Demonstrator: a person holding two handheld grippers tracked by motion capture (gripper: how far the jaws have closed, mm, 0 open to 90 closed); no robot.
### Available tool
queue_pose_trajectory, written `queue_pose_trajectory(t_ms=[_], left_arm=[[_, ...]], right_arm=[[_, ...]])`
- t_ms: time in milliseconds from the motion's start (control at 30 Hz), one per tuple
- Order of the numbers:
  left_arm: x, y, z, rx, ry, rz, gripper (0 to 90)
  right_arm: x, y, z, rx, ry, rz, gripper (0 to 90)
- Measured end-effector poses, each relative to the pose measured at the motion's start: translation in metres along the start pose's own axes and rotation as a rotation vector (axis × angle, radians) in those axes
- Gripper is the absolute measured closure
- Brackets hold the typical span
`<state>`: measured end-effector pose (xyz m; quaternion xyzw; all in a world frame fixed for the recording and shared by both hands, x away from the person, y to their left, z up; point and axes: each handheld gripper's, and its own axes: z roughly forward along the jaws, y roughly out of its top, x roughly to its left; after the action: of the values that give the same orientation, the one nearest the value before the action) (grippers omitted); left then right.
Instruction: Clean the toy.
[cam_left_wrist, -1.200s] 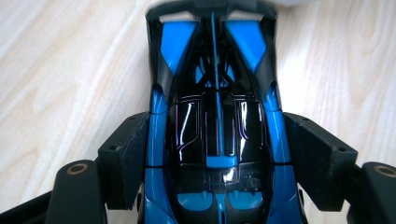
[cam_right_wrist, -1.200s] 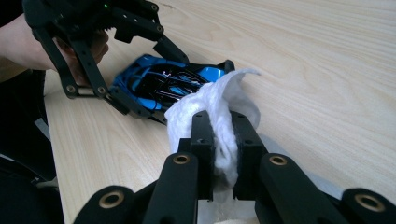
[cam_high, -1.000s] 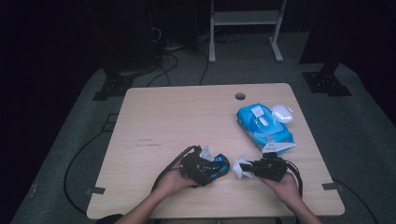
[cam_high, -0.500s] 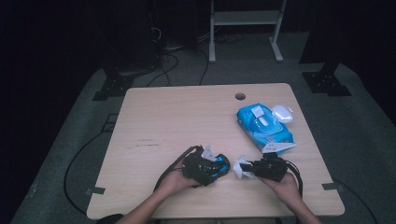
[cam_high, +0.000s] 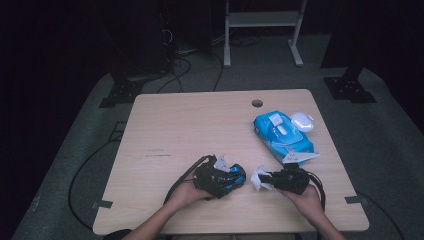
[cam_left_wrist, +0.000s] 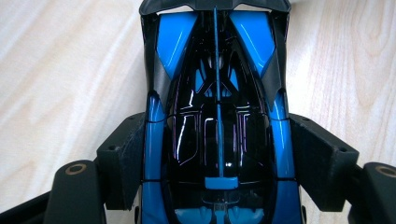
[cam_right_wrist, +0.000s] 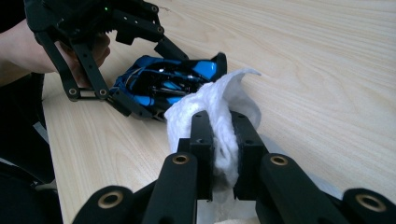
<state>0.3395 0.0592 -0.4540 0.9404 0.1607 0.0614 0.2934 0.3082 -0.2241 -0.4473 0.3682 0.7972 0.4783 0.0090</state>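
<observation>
High view: near the table's (cam_high: 175, 120) front edge, the left gripper (cam_high: 214, 179) is holding a blue car (cam_high: 231, 177), the right gripper (cam_high: 280, 179) a white wipe (cam_high: 260, 179); a wipes pack (cam_high: 282, 135) is lying by the right edge.

Left gripper view: jaws are pinching the car's (cam_left_wrist: 217, 121) sides.

Right gripper view: jaws are pinching the wipe (cam_right_wrist: 219, 107) just beside the car (cam_right_wrist: 168, 84).

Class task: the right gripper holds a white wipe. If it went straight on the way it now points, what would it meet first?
Probably the blue toy car clamped in the left gripper, with the wipe touching before the right gripper itself; exact depth is uncertain.
</observation>
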Motion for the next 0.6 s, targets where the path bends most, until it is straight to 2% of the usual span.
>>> queue_pose_trajectory(t_ms=[133, 267, 467, 600], left_arm=[[0.007, 0.004, -0.002, -0.021, 0.021, -0.015, 26.1], [0.019, 0.01, -0.003, -0.038, 0.048, -0.023, 27.6], [0.034, 0.015, 0.005, -0.034, 0.047, -0.046, 27.8], [0.039, 0.018, 0.01, -0.029, 0.043, -0.05, 27.8]], right_arm=[[-0.001, 0.001, -0.003, 0.001, -0.004, -0.002, 80.5], [-0.004, 0.001, -0.014, -0.01, -0.023, -0.004, 80.5], [-0.013, -0.006, -0.034, -0.036, -0.055, 0.019, 80.5], [-0.018, -0.013, -0.043, -0.03, -0.076, 0.029, 80.4]])
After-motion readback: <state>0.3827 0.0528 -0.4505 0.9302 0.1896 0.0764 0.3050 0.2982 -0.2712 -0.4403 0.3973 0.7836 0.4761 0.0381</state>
